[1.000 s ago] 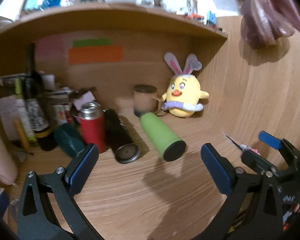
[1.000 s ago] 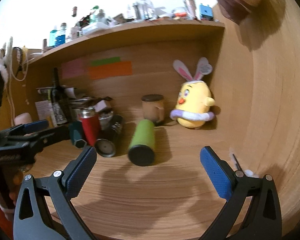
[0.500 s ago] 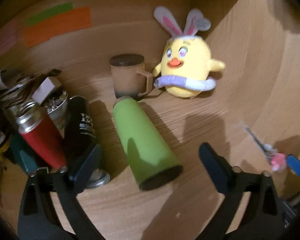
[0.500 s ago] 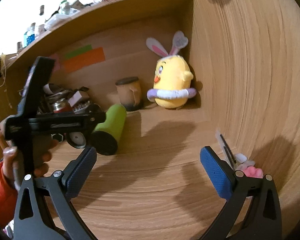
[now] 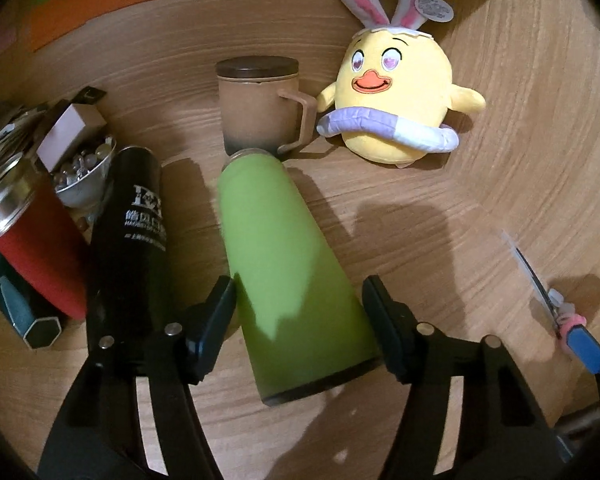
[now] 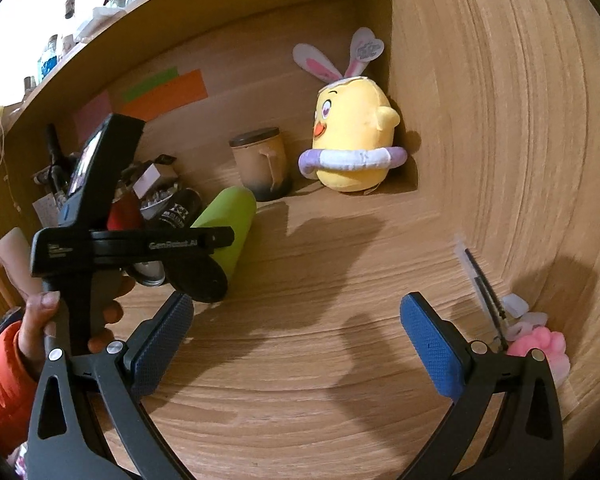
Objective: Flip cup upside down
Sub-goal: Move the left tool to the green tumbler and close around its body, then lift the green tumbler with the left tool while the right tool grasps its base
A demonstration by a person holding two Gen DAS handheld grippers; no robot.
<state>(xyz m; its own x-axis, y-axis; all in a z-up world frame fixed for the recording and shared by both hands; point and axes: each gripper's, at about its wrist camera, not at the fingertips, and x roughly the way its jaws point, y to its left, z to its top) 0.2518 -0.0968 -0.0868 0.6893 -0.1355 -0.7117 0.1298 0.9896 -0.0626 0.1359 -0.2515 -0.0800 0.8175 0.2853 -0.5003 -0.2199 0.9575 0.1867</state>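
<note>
While a second before it hung far back, the left hand-held gripper (image 5: 298,320) had come down around the green cup (image 5: 288,272), which lay on its side in front of the mug (image 5: 260,108). Its jaws were half open, gripping nothing yet, so a squeeze looked next. The right hand-held gripper (image 6: 296,344) stayed wide open and empty.

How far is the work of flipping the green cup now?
Done: the left hand-held gripper straddles the green cup, which lies on its side on the desk. In hand: closing; contact is unclear. Left: lift it, turn it upside down. The right hand-held gripper is open, empty.
</note>
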